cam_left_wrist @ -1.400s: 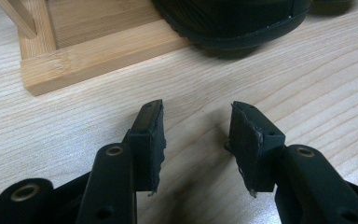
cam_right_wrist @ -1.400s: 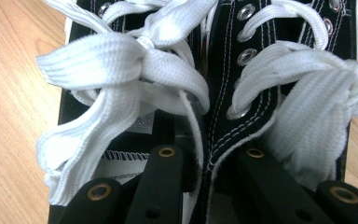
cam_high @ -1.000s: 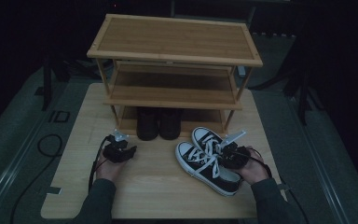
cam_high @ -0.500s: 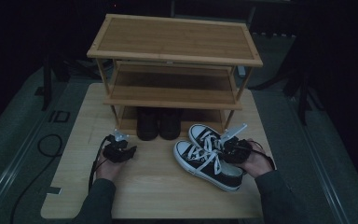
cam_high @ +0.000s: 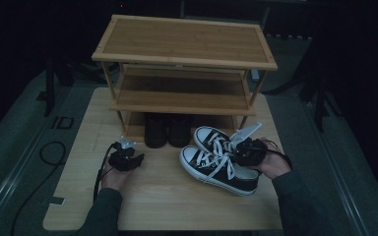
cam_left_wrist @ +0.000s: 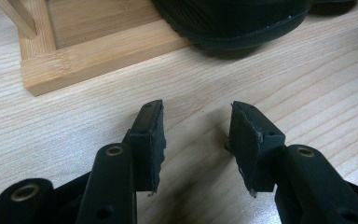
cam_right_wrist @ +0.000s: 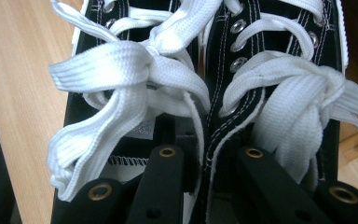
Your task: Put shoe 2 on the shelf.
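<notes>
While the right gripper (cam_high: pixel 246 147) clamps both sneakers (cam_high: pixel 219 160) by their inner collars on the table (cam_high: pixel 167 206) before the shoe rack (cam_high: pixel 184 64), shelving remains undone; left gripper (cam_left_wrist: pixel 198 140) rests open, empty, near the black shoes (cam_high: pixel 167 130).

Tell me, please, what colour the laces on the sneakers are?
White, on the black sneakers; the laces show best in the right gripper view.
</notes>
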Available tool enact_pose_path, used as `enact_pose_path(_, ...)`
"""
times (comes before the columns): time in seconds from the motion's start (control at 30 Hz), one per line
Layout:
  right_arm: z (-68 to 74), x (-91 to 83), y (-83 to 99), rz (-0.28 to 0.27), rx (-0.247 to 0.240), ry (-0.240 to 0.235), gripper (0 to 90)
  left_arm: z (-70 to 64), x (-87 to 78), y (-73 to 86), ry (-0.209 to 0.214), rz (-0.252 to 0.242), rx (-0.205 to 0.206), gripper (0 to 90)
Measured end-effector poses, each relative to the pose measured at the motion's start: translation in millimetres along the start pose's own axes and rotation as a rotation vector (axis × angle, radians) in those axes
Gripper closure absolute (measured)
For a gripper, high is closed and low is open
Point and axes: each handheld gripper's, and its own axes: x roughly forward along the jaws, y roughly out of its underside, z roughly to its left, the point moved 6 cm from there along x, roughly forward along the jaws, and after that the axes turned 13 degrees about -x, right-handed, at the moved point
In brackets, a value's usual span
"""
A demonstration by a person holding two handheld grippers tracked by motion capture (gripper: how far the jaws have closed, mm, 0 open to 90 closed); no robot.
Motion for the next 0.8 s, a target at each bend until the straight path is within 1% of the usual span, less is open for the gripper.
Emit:
enact_pose_path(0.17, -2.5, -3.6, -8.2, 0.002, -0.049, -0.023, 85.1, 0.0, 0.0, 0.0, 0.000, 0.000, 0.000, 55.5)
enact_pose_path(0.3, -3.5, -5.4, -13.0, 0.002, -0.069, -0.034, 85.1, 0.0, 0.0, 0.0, 0.000, 0.000, 0.001, 55.5)
enact_pose_path(0.33, -4.7, -6.6, -16.1, -0.002, -0.086, -0.041, 85.1, 0.0, 0.0, 0.0, 0.000, 0.000, 0.001, 55.5)
enact_pose_path(0.43, -5.7, -9.3, -21.9, -0.011, -0.110, -0.057, 85.1, 0.2, 0.0, 0.0, 0.000, 0.000, 0.002, 55.5)
enact_pose_path(0.63, -5.6, -14.2, -35.0, -0.045, -0.143, -0.087, 85.1, 0.0, 0.0, 0.0, 0.000, 0.000, 0.000, 55.5)
enact_pose_path(0.7, -5.3, -14.7, -36.6, -0.045, -0.147, -0.091, 85.1, 0.0, 0.0, 0.0, 0.001, -0.001, 0.000, 55.5)
enact_pose_path(0.73, -3.9, -16.1, -41.8, -0.040, -0.172, -0.098, 85.1, -0.1, 0.1, 0.0, 0.001, -0.001, -0.001, 55.5)
enact_pose_path(0.8, -2.7, -16.9, -45.6, -0.036, -0.187, -0.100, 85.1, 0.1, 0.1, -0.1, 0.001, -0.002, 0.000, 55.5)
